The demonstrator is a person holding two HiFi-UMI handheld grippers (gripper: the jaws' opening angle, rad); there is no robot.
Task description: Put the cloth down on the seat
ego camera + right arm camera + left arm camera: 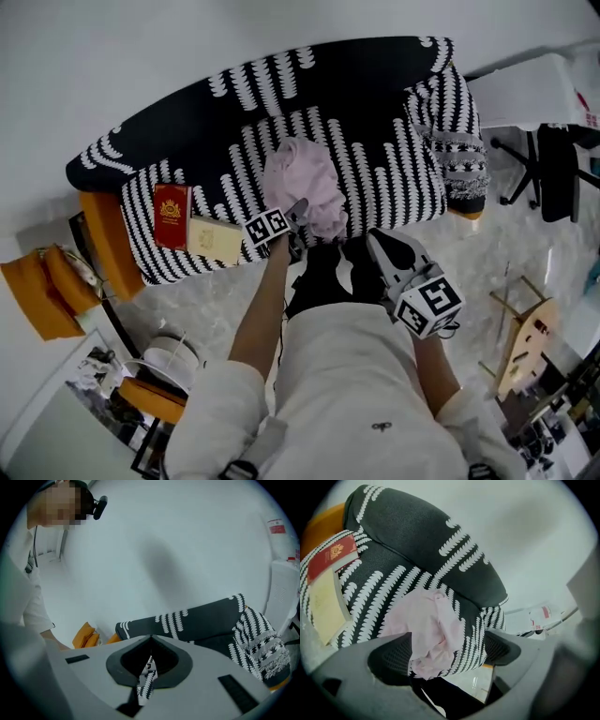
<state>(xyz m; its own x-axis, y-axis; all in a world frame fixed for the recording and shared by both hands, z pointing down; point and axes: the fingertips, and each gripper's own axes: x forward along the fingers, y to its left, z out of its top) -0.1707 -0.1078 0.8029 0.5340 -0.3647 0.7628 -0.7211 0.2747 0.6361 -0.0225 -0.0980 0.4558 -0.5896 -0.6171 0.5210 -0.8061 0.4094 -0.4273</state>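
Note:
A crumpled pink cloth point(305, 180) lies on the seat of a black-and-white patterned sofa point(375, 178), its near edge hanging over the seat front. My left gripper point(298, 217) sits at that near edge. In the left gripper view the jaws of the left gripper point(445, 654) stand wide apart, open, and the cloth point(429, 630) spreads just beyond and partly between them, not pinched. My right gripper point(377, 242) hovers in front of the sofa, to the right of the cloth. It is shut with nothing in it, and the right gripper point(150, 641) points at the sofa's backrest point(201, 616).
A red book point(172, 215) and a cream book point(216, 238) lie on the seat's left end. A patterned cushion point(457, 155) fills the right end. An orange side table point(105, 246) stands left of the sofa, an office chair point(551, 169) to the right, and a wooden rack point(527, 339) near right.

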